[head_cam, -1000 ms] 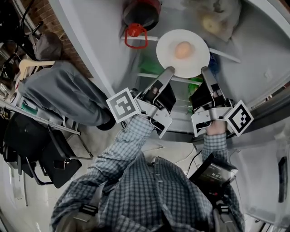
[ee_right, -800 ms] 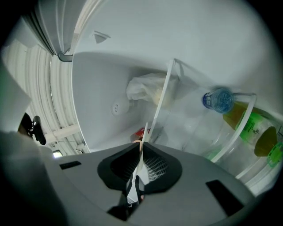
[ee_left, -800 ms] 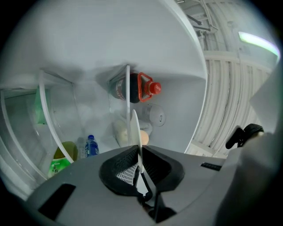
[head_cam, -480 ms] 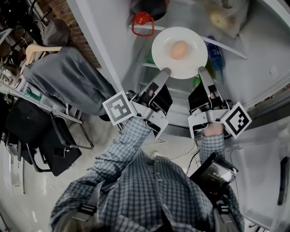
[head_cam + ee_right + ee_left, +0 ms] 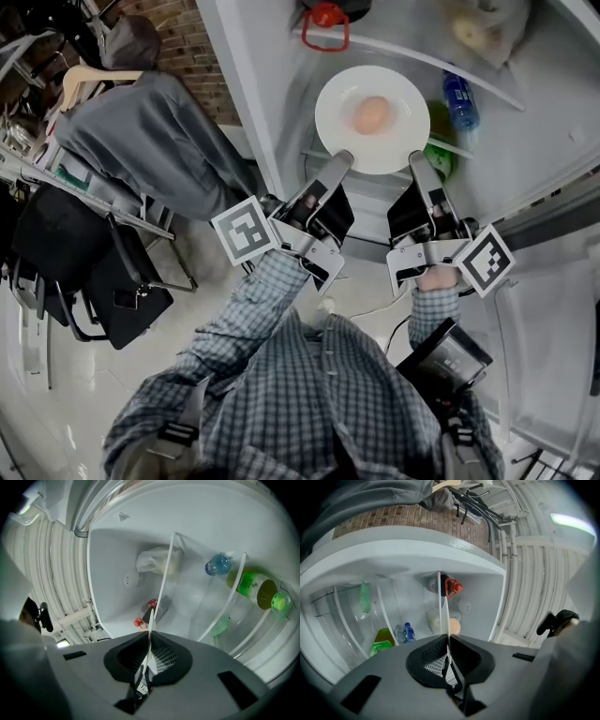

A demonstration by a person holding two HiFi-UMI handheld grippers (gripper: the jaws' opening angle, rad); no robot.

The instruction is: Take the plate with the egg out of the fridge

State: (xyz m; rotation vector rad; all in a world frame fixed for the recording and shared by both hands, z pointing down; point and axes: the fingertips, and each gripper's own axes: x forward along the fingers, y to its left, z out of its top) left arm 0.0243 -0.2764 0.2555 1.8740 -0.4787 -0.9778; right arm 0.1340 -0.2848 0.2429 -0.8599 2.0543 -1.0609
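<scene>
Your left gripper (image 5: 344,159) and right gripper (image 5: 416,158), jaws just closing, clamp the near rim of the plate (image 5: 339,96); the egg (image 5: 371,114) sits centred.

Up top, a dark bottle with a red cap (image 5: 325,13) pokes in at the very edge of the head view. Off to the right sits a pale bag (image 5: 483,28) with something yellowish inside. Lower down there's a clear water bottle with a blue label (image 5: 458,97), and just beside it a green bottle (image 5: 438,122). Swing left now: a brick wall (image 5: 183,42), a grey garment (image 5: 141,150) draped on a wooden hanger (image 5: 89,82), and black chairs (image 5: 122,305) below it on a glossy pale floor (image 5: 56,403).
</scene>
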